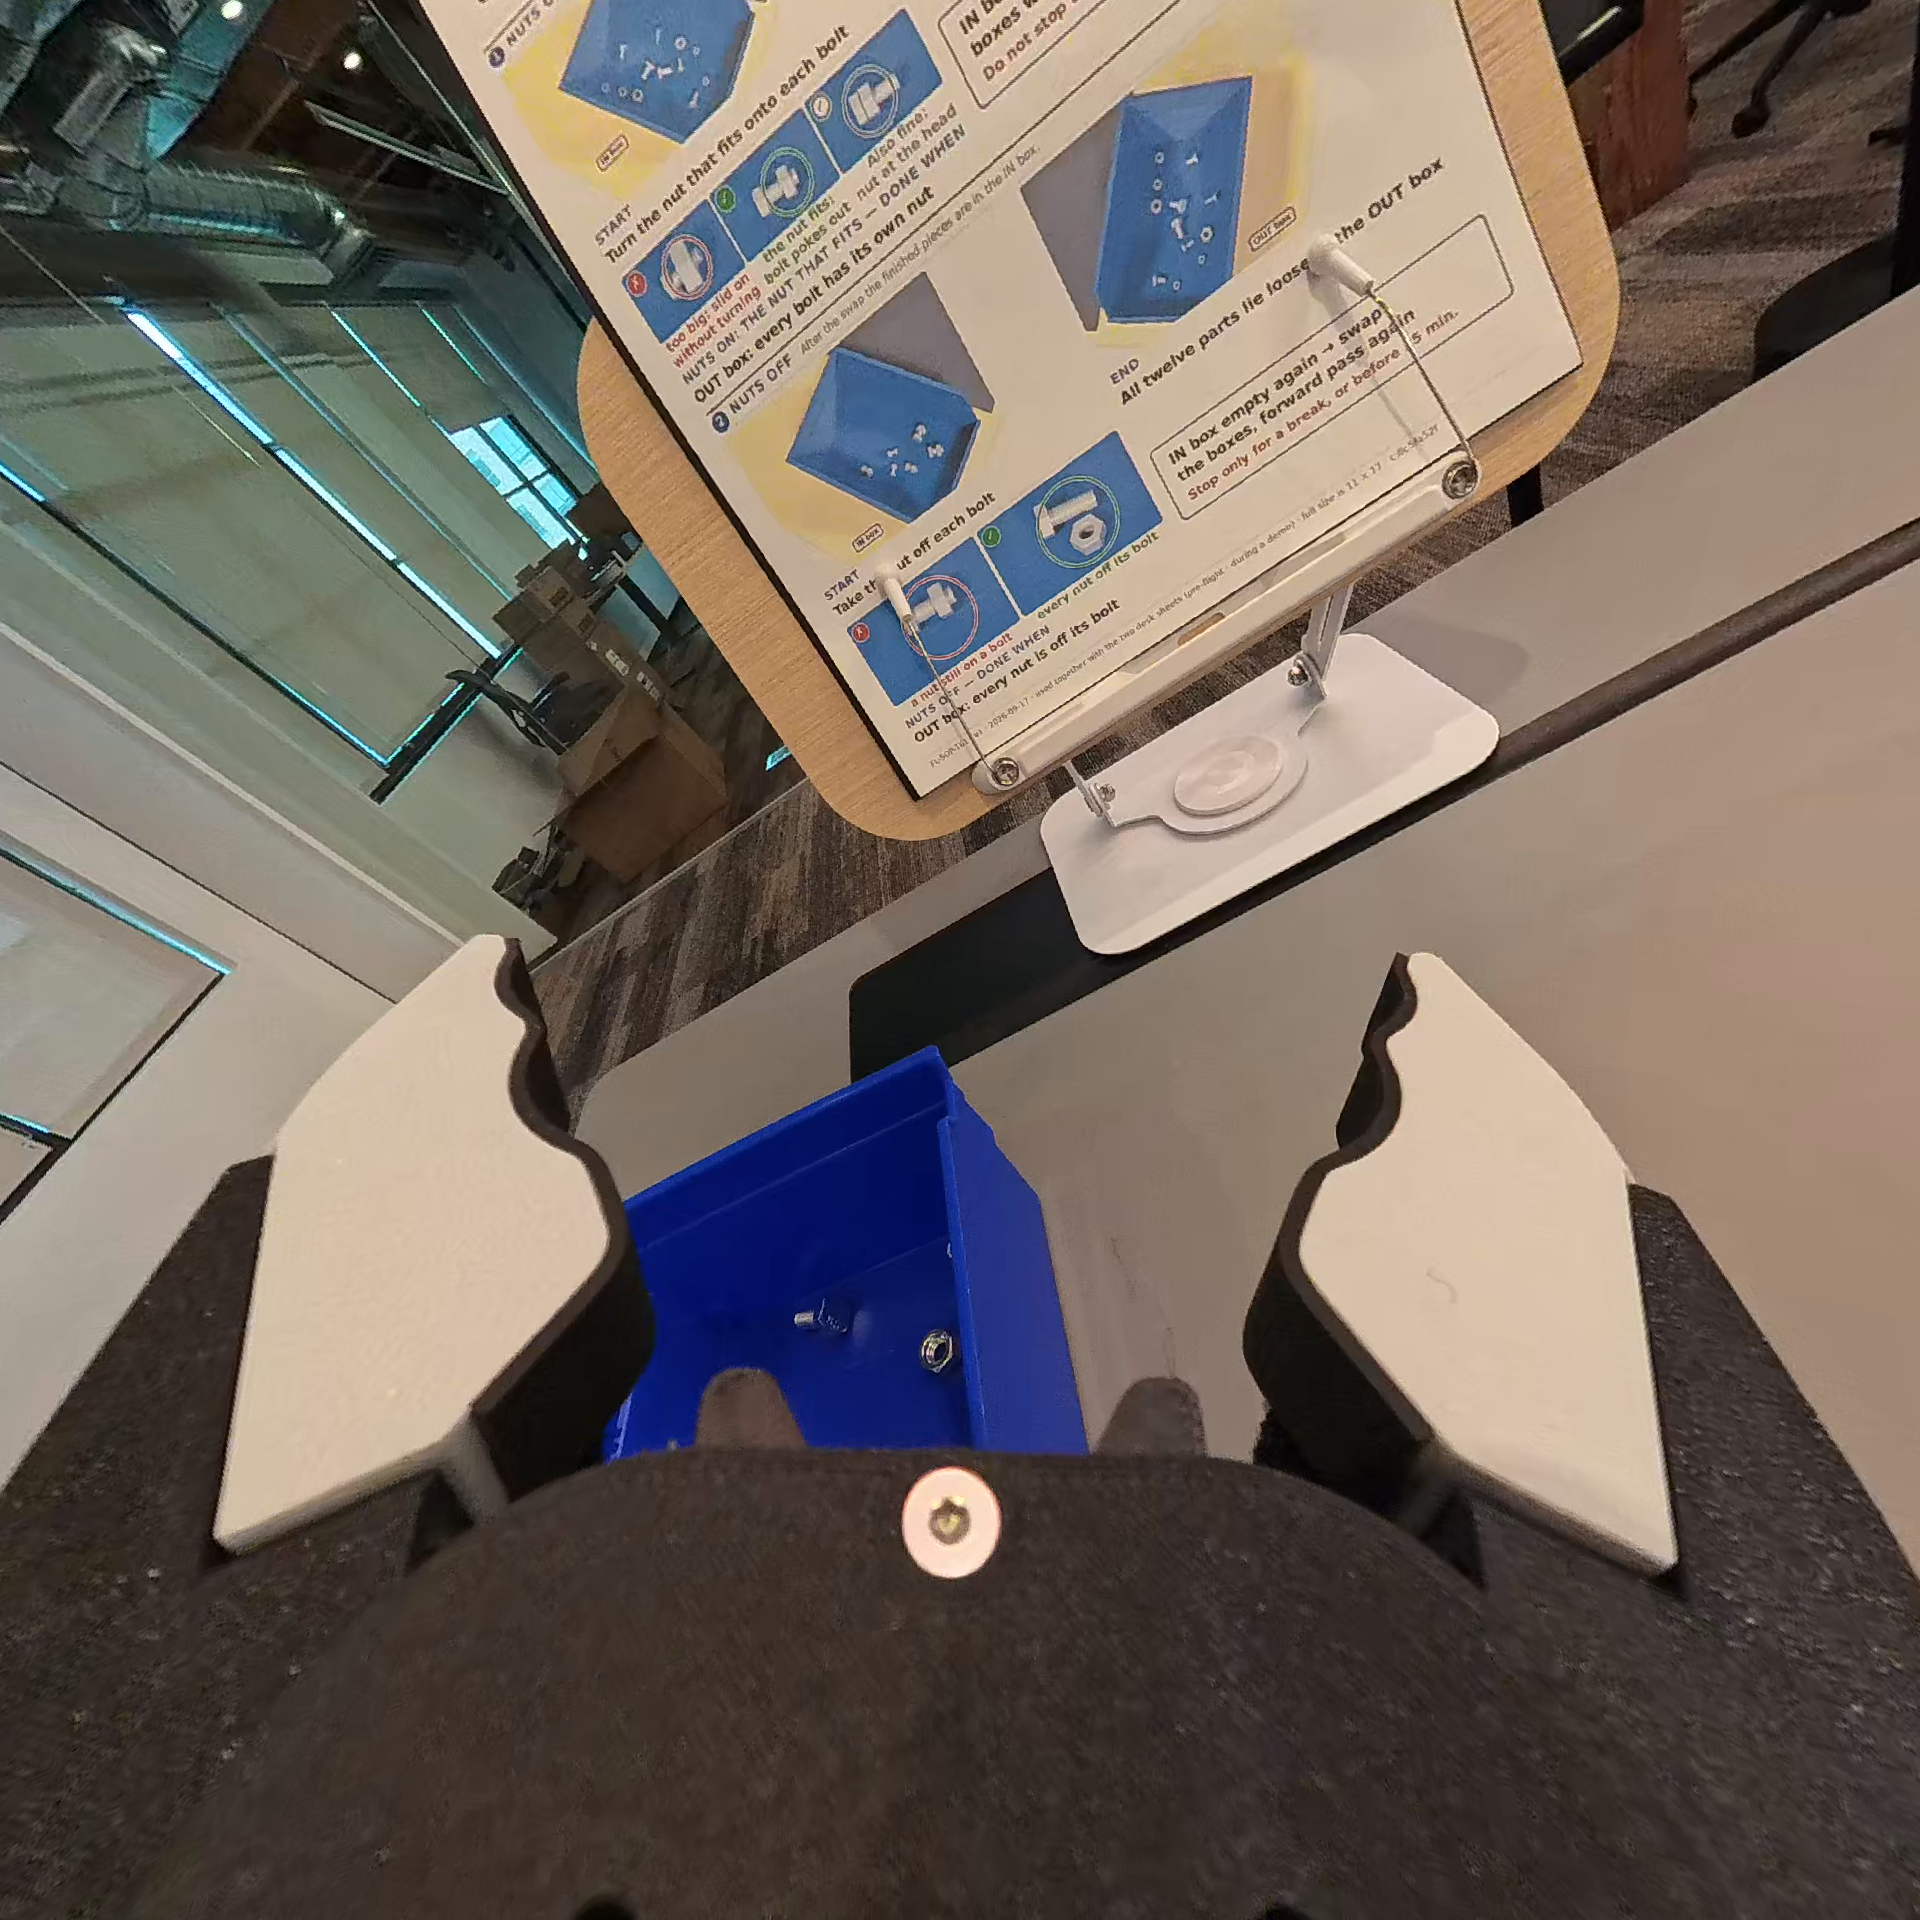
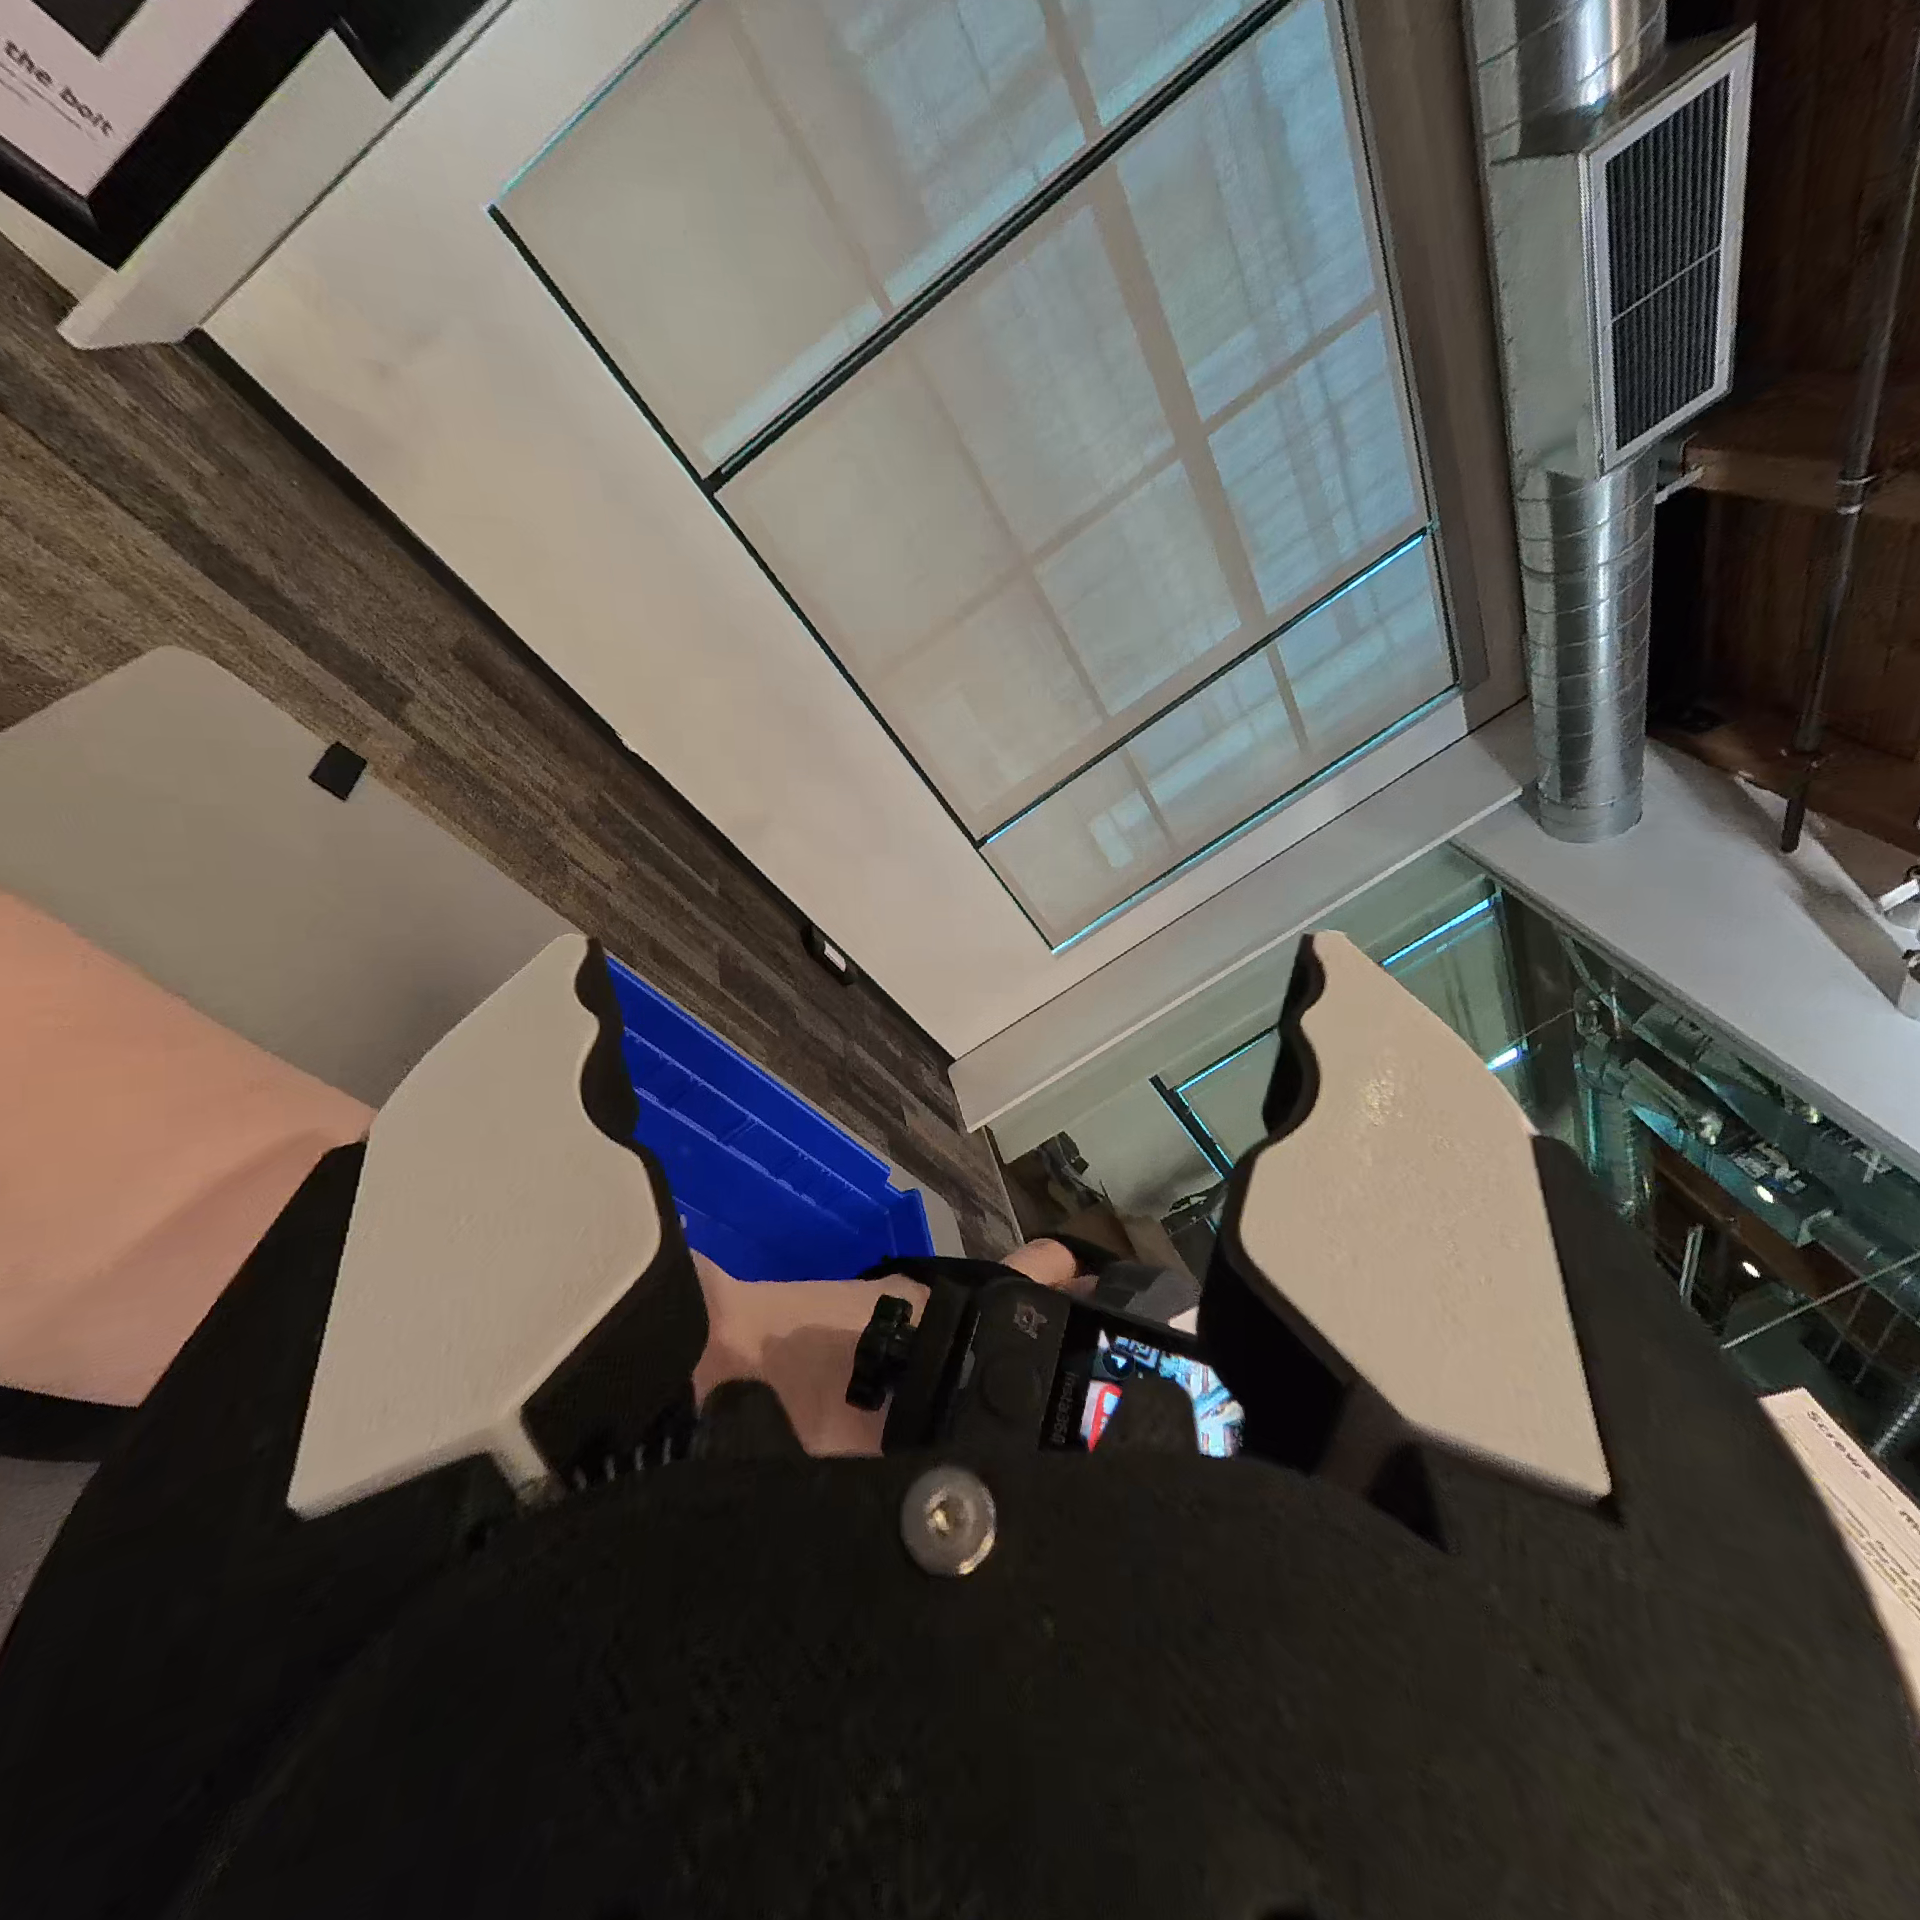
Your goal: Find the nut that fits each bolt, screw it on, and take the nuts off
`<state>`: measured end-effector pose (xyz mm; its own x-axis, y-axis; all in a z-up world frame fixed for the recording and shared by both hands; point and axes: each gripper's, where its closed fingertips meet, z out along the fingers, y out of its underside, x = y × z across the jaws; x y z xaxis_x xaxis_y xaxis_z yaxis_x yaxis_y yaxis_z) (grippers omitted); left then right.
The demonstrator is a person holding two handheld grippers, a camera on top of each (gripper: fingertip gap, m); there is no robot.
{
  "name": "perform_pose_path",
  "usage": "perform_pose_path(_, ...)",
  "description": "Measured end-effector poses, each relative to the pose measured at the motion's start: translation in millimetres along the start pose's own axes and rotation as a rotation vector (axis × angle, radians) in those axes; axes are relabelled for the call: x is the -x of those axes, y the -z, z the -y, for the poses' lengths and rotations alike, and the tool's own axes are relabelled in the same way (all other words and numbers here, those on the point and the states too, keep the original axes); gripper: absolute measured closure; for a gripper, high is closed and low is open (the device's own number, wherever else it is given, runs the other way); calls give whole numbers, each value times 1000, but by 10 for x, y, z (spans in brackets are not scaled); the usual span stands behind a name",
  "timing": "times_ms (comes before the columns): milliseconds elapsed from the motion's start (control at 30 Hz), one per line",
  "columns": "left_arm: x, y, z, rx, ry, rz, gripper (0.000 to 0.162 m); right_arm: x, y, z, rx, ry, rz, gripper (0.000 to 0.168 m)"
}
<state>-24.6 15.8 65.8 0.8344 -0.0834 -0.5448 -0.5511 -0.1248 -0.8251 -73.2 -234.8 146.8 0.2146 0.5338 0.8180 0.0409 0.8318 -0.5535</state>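
Observation:
In the left wrist view a blue box (image 1: 997, 1226) sits on the grey table below my left gripper (image 1: 956, 997). A small silver bolt (image 1: 824, 1320) and a silver nut (image 1: 937, 1353) lie loose on its floor. The left gripper is open and empty, held above the box. In the right wrist view my right gripper (image 2: 940, 987) is open and empty, tilted up toward the wall and window. A blue box (image 2: 758, 1153) shows beside its left finger. The other gripper's black camera mount (image 2: 997, 1361) and a hand (image 2: 769, 1340) lie low between the fingers.
A wooden board with an instruction sheet (image 1: 1039, 343) stands on a white stand (image 1: 1268, 790) at the back of the grey table (image 1: 1558, 1039). A peach-coloured mat (image 2: 135, 1143) lies at the left. A white sheet (image 2: 1860, 1496) lies at the right edge. The grippers' ends are close to 25 cm from one another. My right tips are about 45 cm from the small silver bolt (image 1: 824, 1320), my left tips only 30 cm.

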Motion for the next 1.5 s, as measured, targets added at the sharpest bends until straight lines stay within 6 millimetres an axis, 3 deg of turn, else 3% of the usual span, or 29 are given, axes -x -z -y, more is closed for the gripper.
perform_pose_path(367, -11, -18, -22, 10, -13, 6, 17, -20, -38, -93, 25, -4, -3, 48)
perform_pose_path(533, -5, -11, -14, 8, -2, 1, 18, -56, 56, 142, -36, 3, -21, 50)
perform_pose_path(667, 2, -16, -28, 14, 9, -6, 18, -111, 118, 200, -32, 12, -33, 50)
perform_pose_path(833, 0, -8, -17, 8, 21, -12, 18, -313, 272, 182, -22, -28, -81, 50)
perform_pose_path(967, 15, 5, -2, -2, 41, -23, 19, -654, 575, 24, 3, -90, -178, 50)
perform_pose_path(1067, 26, 24, 31, -19, 73, -43, 19, -1056, 962, -268, 36, -213, -308, 50)
perform_pose_path(1133, -25, 77, 131, -68, 156, -116, 18, -1366, 1293, -624, 94, -328, -430, 50)
perform_pose_path(1167, -92, 140, 237, -116, 231, -194, 18, -1524, 1484, -908, 167, -394, -511, 49)
perform_pose_path(1233, -236, 391, 566, -263, 405, -397, 19, -1702, 1934, -1720, 486, -485, -676, 45)
perform_pose_path(1267, -266, 559, 747, -353, 469, -478, 19, -1689, 2156, -2086, 661, -499, -724, 44)
perform_pose_path(1333, -250, 955, 1095, -575, 541, -577, 17, -1585, 2420, -2531, 885, -491, -763, 45)
perform_pose_path(1400, -217, 1370, 1339, -785, 539, -604, 18, -1488, 2469, -2730, 1008, -454, -779, 45)
perform_pose_path(1500, -321, 1949, 1538, -1025, 444, -606, 17, -1311, 2343, -2890, 1167, -373, -743, 45)
